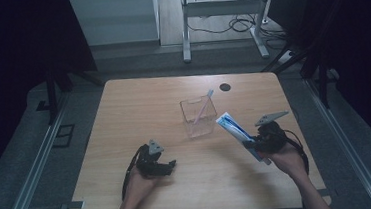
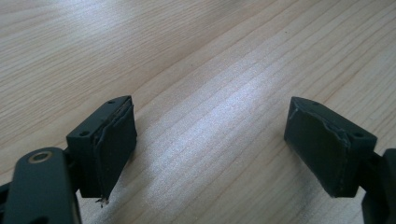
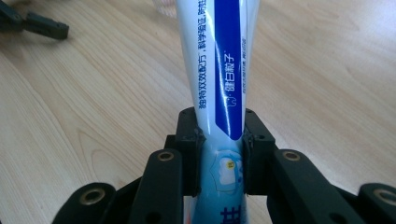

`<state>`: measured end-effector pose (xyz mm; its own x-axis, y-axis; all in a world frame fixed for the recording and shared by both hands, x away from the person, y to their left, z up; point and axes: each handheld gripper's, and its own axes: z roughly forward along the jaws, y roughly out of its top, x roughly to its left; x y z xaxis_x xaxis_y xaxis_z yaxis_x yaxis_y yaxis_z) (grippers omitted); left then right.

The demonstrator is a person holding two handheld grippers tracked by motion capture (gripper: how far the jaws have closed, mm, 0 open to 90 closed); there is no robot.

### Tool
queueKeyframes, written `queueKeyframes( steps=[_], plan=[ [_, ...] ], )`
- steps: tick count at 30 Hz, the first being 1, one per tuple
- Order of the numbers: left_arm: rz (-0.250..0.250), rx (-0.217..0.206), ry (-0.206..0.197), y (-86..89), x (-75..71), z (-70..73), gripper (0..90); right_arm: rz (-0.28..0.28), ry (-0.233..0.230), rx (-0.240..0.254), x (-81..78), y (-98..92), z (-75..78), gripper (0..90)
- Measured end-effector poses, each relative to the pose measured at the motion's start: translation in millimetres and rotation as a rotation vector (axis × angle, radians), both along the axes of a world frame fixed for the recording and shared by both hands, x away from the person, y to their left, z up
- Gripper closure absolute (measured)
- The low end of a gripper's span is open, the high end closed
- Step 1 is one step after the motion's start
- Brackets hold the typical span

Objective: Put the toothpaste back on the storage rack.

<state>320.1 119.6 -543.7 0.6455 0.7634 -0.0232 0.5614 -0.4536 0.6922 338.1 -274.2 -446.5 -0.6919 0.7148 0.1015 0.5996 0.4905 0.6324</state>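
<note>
The right tongs point(image 3: 219, 140) are clamped on the white and blue toothpaste tube point(image 3: 219, 60), held above the right part of the light wooden desk point(image 1: 138, 108). The left tongs point(image 2: 210, 144) stand apart, empty, near the desk's front edge. A grey floor lies around.

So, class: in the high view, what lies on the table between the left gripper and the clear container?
Nothing: in the high view, bare wooden table separates the left gripper from the clear container.
</note>
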Motion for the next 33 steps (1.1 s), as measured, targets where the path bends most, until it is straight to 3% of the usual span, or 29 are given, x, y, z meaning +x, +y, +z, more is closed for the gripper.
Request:
queueKeyframes(
  steps=[21,33],
  plan=[
    [0.0,0.0,-0.001,0.0,0.2,0.0,16.9,-0.001,-0.071,0.071,10.5,11.3,27.1,72.7],
    [-0.001,0.0,-0.001,0.0,0.2,0.0,16.8,0.032,-0.126,0.102,21.7,28.2,45.4,72.7]
  ],
)
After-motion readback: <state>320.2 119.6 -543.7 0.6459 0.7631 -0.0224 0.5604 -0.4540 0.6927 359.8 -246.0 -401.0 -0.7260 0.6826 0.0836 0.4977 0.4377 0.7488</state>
